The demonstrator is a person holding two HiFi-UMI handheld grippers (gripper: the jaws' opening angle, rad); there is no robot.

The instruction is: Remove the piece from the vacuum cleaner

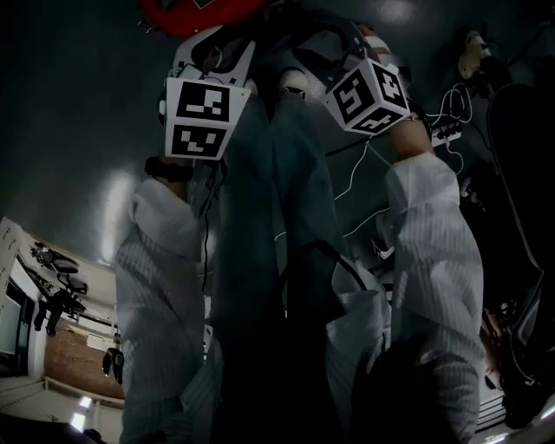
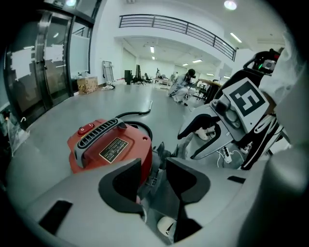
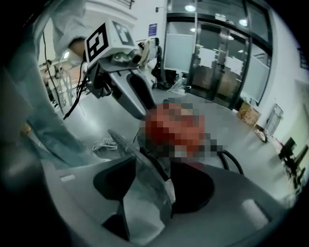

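The red vacuum cleaner (image 2: 108, 144) stands on the grey floor; only its edge shows at the top of the head view (image 1: 195, 13), and a mosaic patch covers it in the right gripper view (image 3: 178, 130). A grey, sheet-like piece (image 2: 153, 170) comes out of its side. My left gripper (image 2: 154, 181) is shut on this piece right next to the red body. My right gripper (image 3: 147, 185) is shut on the same translucent grey piece (image 3: 145, 178). Both grippers, left (image 1: 227, 54) and right (image 1: 325, 52), meet at the vacuum cleaner, a hand's width apart.
A black hose (image 2: 137, 113) curls on the floor behind the vacuum cleaner. A white cable and power strip (image 1: 447, 130) lie to the right. Dark equipment (image 1: 520, 217) stands at the right edge. Glass doors (image 2: 43, 62) are at the far left.
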